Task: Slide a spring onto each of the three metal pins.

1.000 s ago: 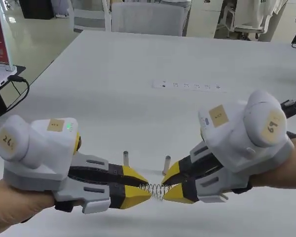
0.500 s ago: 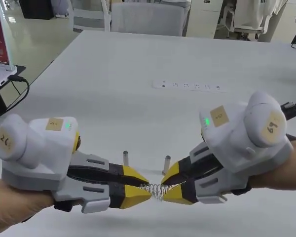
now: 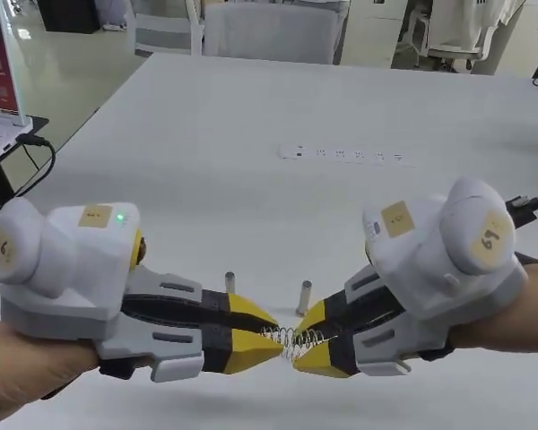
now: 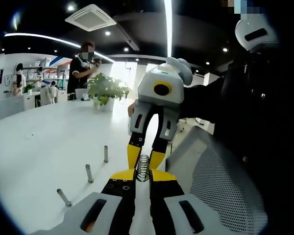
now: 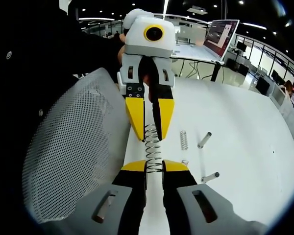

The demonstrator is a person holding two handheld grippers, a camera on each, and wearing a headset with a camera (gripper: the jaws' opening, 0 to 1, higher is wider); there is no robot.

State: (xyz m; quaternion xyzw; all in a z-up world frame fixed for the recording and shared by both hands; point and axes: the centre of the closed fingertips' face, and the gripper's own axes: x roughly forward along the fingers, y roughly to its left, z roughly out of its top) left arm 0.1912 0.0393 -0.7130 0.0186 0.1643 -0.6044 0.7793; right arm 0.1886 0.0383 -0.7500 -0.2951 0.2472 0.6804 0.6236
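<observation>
Spring [image 3: 305,339] is held level in the air, just on the person's side of the pins [image 3: 305,296]. Left gripper [image 3: 278,340] is clamped narrow on one end, right gripper [image 3: 297,348] on the other. Same two-ended hold as a second ago, with the right gripper slightly lower. Table [image 3: 251,161] is white.

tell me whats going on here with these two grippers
A person works two grippers over a white table. The left gripper and right gripper both pinch one spring, an end each, in the air. Three pins stand on the table beyond, all apparently bare. A second spring lies near them.
</observation>
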